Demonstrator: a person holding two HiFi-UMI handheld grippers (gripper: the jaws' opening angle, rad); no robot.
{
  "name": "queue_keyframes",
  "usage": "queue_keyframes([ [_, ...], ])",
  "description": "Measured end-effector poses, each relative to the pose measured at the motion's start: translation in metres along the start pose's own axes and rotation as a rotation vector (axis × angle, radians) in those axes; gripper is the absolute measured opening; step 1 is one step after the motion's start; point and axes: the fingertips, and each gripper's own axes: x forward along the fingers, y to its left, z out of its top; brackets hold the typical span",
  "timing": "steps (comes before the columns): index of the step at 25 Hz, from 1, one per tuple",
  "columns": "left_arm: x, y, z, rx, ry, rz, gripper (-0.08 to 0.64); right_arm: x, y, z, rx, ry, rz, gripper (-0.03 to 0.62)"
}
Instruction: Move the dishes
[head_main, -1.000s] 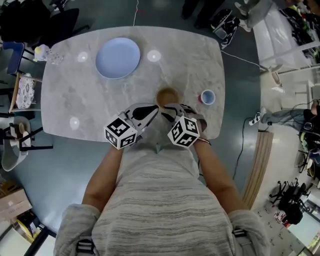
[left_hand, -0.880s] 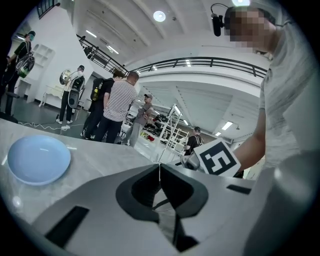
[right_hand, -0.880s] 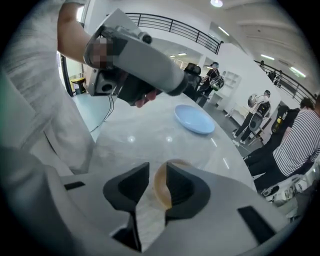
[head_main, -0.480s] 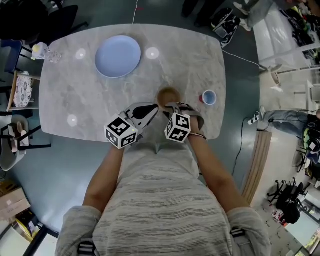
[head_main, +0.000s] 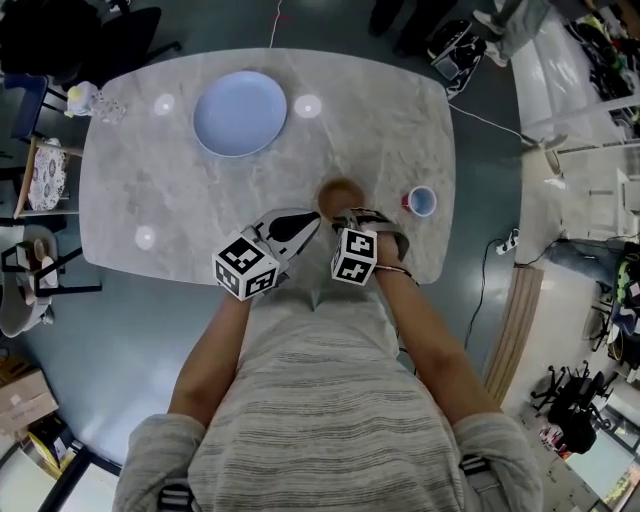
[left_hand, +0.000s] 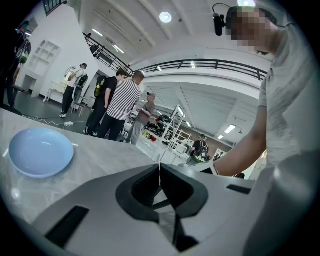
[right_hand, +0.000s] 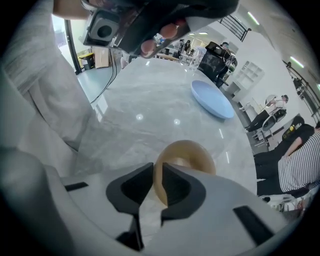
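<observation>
Tabletop as seen in the head view. One marble table (head_main: 190, 190). Dishes, three in all: one pale blue plate (head_main: 240, 113) at 11 o'clock, one tan bowl (head_main: 342, 190) at 4 o'clock, one small cup (head_main: 421, 202) at 3 o'clock. One small clear object (head_main: 92, 101) at 10 o'clock, kind unclear.

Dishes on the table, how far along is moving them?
Done: nothing that shows; every dish sits on the marble table. In hand: the right tool has just been closing its jaws on the near rim of the tan bowl. The left tool is shut and empty. Left: lifting the bowl, then probably the blue plate and the small cup.
</observation>
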Motion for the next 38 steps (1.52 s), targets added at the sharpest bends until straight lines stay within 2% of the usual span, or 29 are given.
queue_keyframes([
  [3,-0.001,0.003,0.001,-0.005,-0.001,0.007,0.021,0.002,-0.003,-0.001,-0.018,0.013,-0.015,0.04],
  [11,-0.002,0.017,0.002,-0.018,-0.011,0.035,0.021,0.006,-0.029,0.004,-0.042,0.004,-0.062,0.028],
  [23,0.002,0.049,0.015,-0.029,-0.021,0.074,0.021,0.016,-0.126,0.036,-0.053,-0.029,-0.108,0.024],
  [29,0.003,0.061,0.016,-0.041,-0.018,0.086,0.021,0.029,-0.174,0.049,-0.075,-0.014,-0.148,0.023],
  [38,-0.006,0.074,0.009,-0.065,-0.007,0.101,0.021,0.054,-0.205,0.069,-0.063,-0.015,-0.172,0.023],
])
